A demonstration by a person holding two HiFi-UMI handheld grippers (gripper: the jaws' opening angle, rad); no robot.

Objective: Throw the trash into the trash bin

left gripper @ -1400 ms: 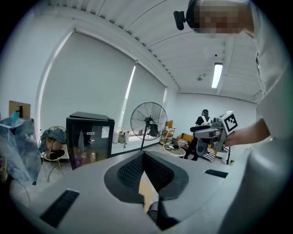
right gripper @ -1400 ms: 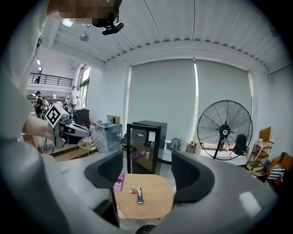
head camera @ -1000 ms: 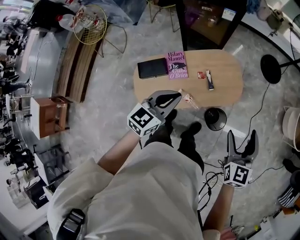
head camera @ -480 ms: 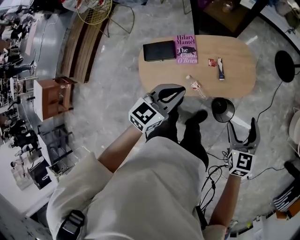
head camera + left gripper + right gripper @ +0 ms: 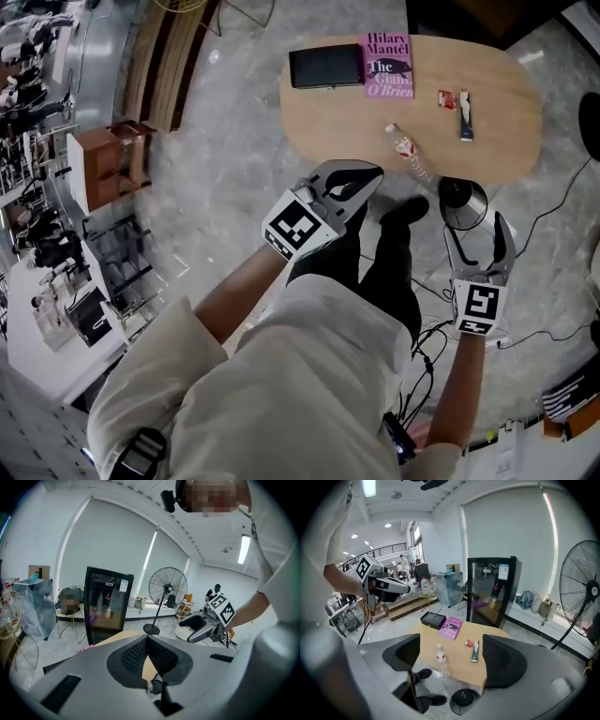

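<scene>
Near the front edge of the oval wooden table (image 5: 328, 122) rests a clear plastic bottle (image 5: 409, 154) with a red label, and the round black trash bin (image 5: 462, 200) stands on the floor just beside that same edge. Farther back on the tabletop lie a black box (image 5: 325, 66), a pink book (image 5: 387, 64), a small red wrapper (image 5: 447, 97) and a slim dark packet (image 5: 466, 114). Over the person's legs the left gripper (image 5: 373, 174) has its jaws pressed together on nothing, while the right gripper (image 5: 476, 227), near the bin, has its jaws spread wide and empty
</scene>
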